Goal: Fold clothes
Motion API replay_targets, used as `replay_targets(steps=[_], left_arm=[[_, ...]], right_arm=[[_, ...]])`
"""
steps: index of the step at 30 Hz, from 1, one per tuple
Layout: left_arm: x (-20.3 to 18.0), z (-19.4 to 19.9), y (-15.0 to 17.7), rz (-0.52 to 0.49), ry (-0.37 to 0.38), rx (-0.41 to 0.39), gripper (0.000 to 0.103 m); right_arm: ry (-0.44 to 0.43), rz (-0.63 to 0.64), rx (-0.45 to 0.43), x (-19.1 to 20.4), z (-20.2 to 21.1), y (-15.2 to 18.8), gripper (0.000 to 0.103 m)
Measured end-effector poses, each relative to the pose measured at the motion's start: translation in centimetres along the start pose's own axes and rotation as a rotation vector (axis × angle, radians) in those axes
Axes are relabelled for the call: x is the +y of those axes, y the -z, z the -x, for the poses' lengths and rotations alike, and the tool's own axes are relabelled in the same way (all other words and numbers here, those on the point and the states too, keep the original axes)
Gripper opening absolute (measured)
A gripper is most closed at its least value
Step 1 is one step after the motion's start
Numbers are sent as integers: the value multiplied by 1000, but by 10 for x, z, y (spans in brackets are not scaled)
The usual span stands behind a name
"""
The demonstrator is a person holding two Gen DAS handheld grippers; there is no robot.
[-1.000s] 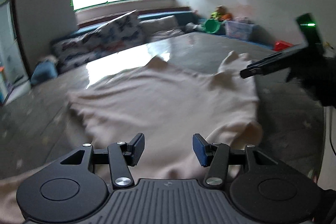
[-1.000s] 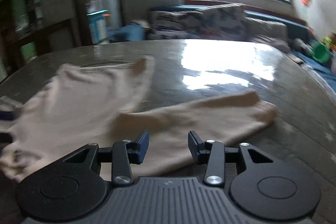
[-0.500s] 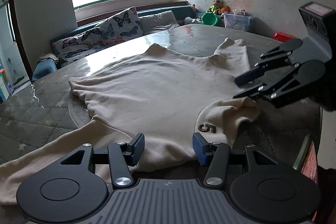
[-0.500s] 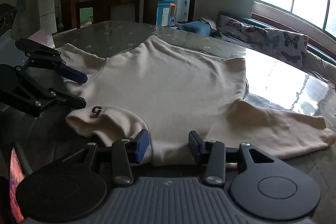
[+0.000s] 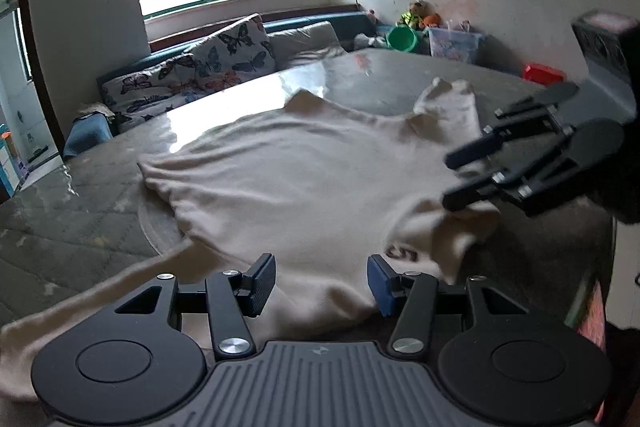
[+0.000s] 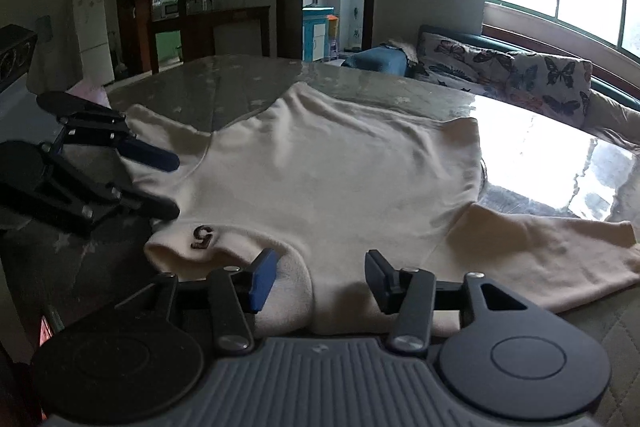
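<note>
A cream sweater lies spread on the grey table, its collar with a dark "5" label folded up near me. My left gripper hovers open over the near hem, with cloth below the pads and none pinched. In the right wrist view it shows at the left over a shoulder. My right gripper sits just behind the collar, jaws opening, fabric lying under and between the fingers without being pressed. From the left wrist view it reaches in at the right.
One sleeve trails to the right, the other lies at the far side. A sofa with butterfly cushions runs under the window, with a green bucket and toy box beyond the table. A reddish object sits at the near edge.
The right gripper swung from the sleeve over to the collar and its jaws have widened. The left gripper has stayed put with the same gap.
</note>
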State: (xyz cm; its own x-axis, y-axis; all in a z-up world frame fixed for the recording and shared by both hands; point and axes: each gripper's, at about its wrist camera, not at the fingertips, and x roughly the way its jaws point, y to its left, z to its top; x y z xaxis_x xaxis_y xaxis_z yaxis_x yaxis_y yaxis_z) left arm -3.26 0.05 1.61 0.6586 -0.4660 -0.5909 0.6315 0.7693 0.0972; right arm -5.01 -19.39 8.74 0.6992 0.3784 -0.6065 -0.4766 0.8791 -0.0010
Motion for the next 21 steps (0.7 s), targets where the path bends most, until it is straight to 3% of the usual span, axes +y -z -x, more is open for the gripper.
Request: replay_targets(steps=[5, 9, 13, 21], left_arm=[[30, -24, -32, 39, -80, -11, 54], [61, -61, -57, 114, -113, 20, 54], [85, -102, -75, 122, -146, 72, 54], [138, -167, -88, 213, -168, 141, 56]], right_arm=[[-14, -24, 9, -2, -6, 2, 53], [-29, -46, 10, -3, -11, 5, 55], [-44, -70, 12, -7, -12, 7, 57], [-65, -94, 9, -12, -13, 9, 59]])
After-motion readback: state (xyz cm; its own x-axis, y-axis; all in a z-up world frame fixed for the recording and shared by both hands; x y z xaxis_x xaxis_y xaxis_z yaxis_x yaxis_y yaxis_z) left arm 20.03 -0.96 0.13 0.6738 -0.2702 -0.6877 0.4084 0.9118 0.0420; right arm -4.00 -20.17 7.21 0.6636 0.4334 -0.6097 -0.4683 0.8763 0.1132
